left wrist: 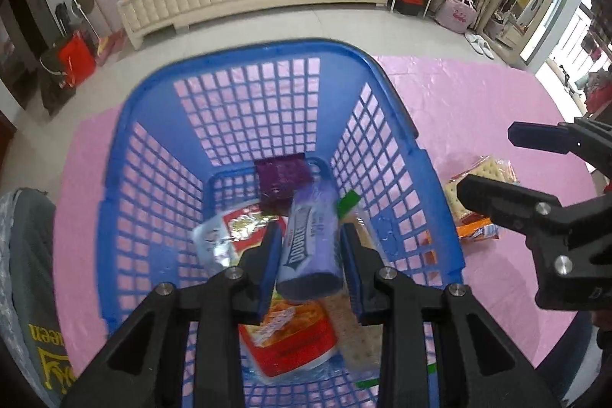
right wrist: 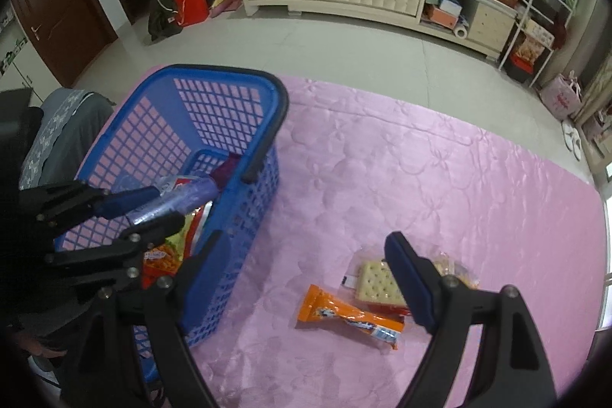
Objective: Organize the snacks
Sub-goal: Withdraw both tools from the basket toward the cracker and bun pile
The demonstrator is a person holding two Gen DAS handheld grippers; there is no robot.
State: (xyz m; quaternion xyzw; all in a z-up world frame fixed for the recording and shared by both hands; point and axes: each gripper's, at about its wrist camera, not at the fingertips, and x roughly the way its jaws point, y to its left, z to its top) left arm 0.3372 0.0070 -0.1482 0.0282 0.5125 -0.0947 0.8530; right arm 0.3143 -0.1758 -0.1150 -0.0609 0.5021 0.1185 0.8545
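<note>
Left tongs [left wrist: 310, 251] grip a purple packet [left wrist: 310, 247] inside the blue basket [left wrist: 244, 64]; right tongs [right wrist: 306, 278] gape wide, empty, above crackers [right wrist: 376, 283] on the bench [right wrist: 440, 178].

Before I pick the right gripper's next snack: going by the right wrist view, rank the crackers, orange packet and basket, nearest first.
1. crackers, at the right gripper's right finger.
2. orange packet, just below-left of them.
3. basket, at the left, beyond the left finger.

Black tongs [left wrist: 310, 255], blue pads [left wrist: 271, 262], silver screws [left wrist: 386, 272]
</note>
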